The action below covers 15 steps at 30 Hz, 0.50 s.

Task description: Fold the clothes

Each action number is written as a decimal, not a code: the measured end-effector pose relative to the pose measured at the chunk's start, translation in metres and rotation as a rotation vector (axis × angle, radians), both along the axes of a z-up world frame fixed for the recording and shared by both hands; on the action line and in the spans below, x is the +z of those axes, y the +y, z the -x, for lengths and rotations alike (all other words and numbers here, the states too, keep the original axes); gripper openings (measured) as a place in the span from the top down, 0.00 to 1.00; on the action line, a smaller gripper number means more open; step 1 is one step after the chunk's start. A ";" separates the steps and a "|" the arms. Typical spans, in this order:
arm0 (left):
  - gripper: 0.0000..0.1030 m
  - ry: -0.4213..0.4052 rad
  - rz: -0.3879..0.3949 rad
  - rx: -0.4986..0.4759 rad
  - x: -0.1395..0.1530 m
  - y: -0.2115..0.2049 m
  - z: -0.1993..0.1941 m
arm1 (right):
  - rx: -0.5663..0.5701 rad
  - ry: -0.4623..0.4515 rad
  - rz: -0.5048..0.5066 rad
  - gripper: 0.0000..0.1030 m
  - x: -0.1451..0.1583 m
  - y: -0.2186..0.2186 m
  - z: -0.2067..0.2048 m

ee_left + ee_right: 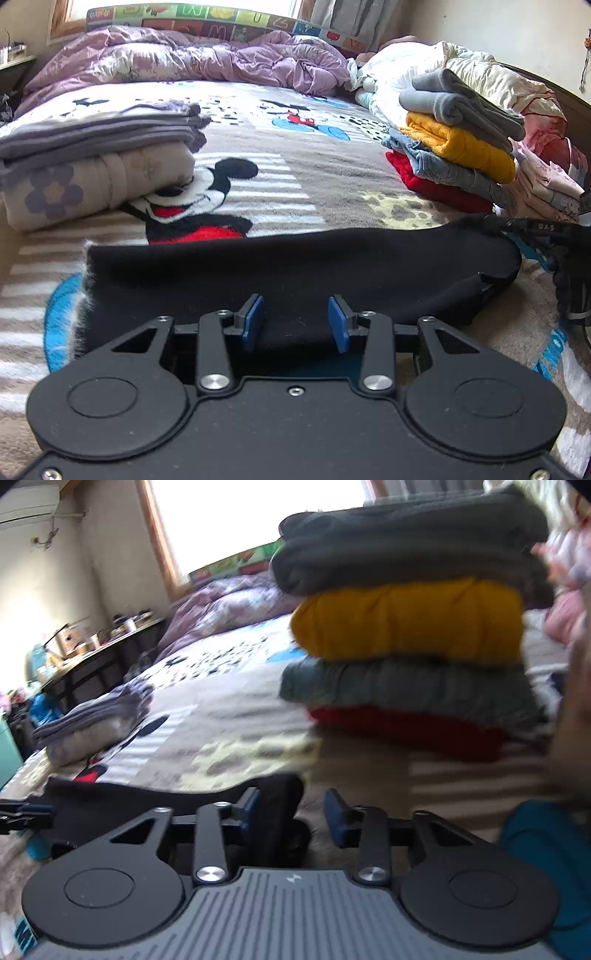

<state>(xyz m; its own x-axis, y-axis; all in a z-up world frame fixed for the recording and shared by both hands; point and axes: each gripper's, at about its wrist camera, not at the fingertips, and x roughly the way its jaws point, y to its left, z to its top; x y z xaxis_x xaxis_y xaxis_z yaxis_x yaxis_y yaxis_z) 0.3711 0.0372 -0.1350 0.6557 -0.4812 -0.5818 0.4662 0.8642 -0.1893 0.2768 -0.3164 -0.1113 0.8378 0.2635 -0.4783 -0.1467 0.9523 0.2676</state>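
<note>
Folding status: black garment (295, 273) lies flat across lower centre of frame, on the bed (332, 173).
Done: folded stack (458, 144), right.
Left hand-held gripper (295, 325): spread, empty.
Right hand-held gripper (291, 812): spread, at garment's edge.

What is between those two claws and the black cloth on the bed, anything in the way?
Nothing visible. The left gripper is open with the black cloth directly under and ahead of its fingers. The right gripper is open at the cloth's other end, a fold lying between its fingers. The folded stack sits farther back, clear of both.
</note>
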 end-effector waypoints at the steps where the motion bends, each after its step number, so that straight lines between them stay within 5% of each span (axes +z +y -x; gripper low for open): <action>1: 0.63 -0.016 0.000 0.001 0.004 -0.001 0.002 | -0.008 -0.019 0.017 0.59 0.005 0.000 0.004; 6: 0.64 -0.090 0.075 -0.043 0.020 -0.017 0.015 | 0.151 -0.086 0.053 0.58 0.025 0.021 0.020; 10: 0.65 -0.096 0.114 -0.130 0.015 -0.052 0.023 | 0.278 -0.017 0.093 0.59 0.005 0.049 0.017; 15: 0.64 -0.042 -0.077 -0.173 -0.018 -0.100 0.019 | 0.286 0.028 0.204 0.58 -0.011 0.066 0.010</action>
<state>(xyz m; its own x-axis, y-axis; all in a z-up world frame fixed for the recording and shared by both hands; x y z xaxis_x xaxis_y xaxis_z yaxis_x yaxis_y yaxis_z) 0.3519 -0.0626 -0.1534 0.5916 -0.5438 -0.5952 0.6152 0.7817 -0.1028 0.2663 -0.2503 -0.1227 0.7297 0.3817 -0.5673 -0.4101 0.9082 0.0836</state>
